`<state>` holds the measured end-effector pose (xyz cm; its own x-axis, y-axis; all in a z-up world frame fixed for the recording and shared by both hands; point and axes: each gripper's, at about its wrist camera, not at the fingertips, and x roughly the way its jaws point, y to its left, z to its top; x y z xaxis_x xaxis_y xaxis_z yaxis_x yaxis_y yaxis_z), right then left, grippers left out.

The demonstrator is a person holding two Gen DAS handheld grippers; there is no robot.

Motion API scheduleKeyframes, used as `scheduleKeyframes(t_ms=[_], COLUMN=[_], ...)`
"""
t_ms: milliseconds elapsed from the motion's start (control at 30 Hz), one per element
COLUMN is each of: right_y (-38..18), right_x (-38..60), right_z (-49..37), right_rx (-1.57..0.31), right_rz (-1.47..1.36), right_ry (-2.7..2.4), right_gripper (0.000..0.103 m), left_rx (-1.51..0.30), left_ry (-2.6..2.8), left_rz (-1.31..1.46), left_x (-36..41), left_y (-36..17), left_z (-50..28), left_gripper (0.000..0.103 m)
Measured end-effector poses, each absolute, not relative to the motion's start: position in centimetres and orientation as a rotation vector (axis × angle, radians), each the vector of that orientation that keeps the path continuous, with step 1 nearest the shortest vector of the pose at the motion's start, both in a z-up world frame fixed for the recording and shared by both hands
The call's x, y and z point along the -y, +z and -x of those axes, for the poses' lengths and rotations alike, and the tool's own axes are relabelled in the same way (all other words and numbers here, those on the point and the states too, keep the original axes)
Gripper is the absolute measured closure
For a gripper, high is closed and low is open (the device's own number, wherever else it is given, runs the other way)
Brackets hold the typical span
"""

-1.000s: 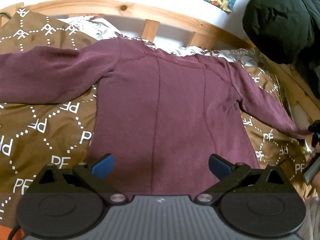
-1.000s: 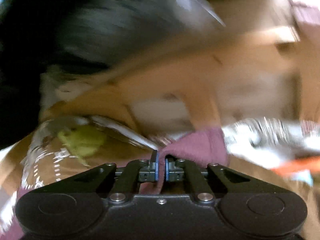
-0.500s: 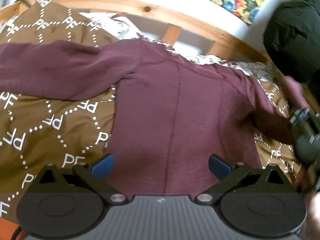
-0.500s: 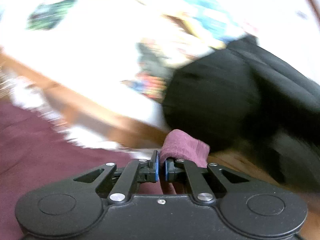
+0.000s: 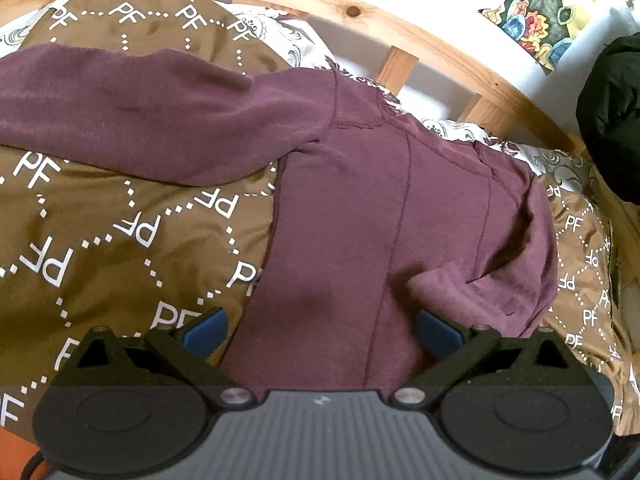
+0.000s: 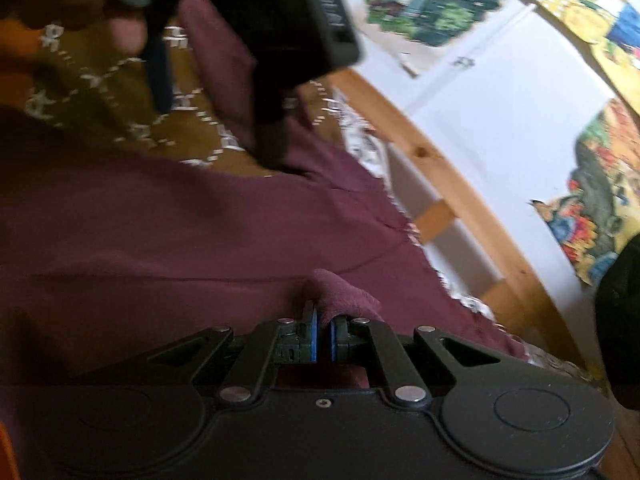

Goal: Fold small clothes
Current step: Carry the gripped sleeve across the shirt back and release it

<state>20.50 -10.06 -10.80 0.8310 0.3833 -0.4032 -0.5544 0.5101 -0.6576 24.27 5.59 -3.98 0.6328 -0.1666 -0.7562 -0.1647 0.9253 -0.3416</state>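
A maroon long-sleeved top (image 5: pixel 360 216) lies flat on the brown patterned bedspread (image 5: pixel 100 240). Its left sleeve (image 5: pixel 140 108) stretches out to the left. Its right sleeve (image 5: pixel 508 276) is folded in over the body, the cuff (image 5: pixel 436 288) lying near the hem. My left gripper (image 5: pixel 320 330) is open and empty above the hem. My right gripper (image 6: pixel 323 334) is shut on the sleeve cuff (image 6: pixel 344 296) over the top's body (image 6: pixel 160 232). The left gripper (image 6: pixel 208 48) shows in the right wrist view at upper left.
A wooden bed frame (image 5: pixel 400 36) runs along the far side below a white wall with colourful pictures (image 5: pixel 540 12). A black garment (image 5: pixel 616 120) hangs at the right. White patterned bedding (image 5: pixel 560 160) shows by the frame.
My right gripper carried the right sleeve's cuff from the far right in over the top's body, folding the sleeve. My left gripper shifted left and stayed open.
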Motion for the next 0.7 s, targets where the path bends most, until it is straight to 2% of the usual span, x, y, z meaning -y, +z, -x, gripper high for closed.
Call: scheduleKeyframes(t_ms=[200, 300, 333, 400, 467, 600, 700], right_y=[-10.8, -10.6, -10.6, -10.2, -9.5, -9.8, -9.8], right_x=[10.6, 11.0, 11.3, 11.4, 11.7, 11.0, 11.0], right_z=[-19.8, -19.8, -19.9, -20.2, -20.0, -18.8, -19.4], right_rx=[-0.249, -0.288, -0.297, -0.321, -0.331, -0.262, -0.33], right_rz=[0.869, 0.842, 0.831, 0.8, 0.756, 0.866, 0.823], right_ry=[0.633, 0.659, 0.667, 0.682, 0.699, 0.692, 0.696], right_gripper=[0.096, 0.083, 0.082, 0.071, 0.064, 0.059, 0.056], left_rx=[-0.894, -0.902, -0.904, -0.908, -0.91, -0.915, -0.91], left_ry=[-0.004, 0.002, 0.003, 0.005, 0.006, 0.008, 0.02], left_rz=[0.418, 0.421, 0.424, 0.427, 0.428, 0.428, 0.42], left_x=[-5.8, -5.9, -5.9, -5.9, -5.9, -5.9, -5.9], left_y=[-4.1, -4.3, -4.3, -4.4, -4.5, -4.6, -4.5], left_z=[-24.4, -24.5, -24.6, -24.7, -24.7, -24.8, -24.7], left_gripper=[0.001, 0.001, 0.001, 0.001, 0.001, 0.001, 0.001])
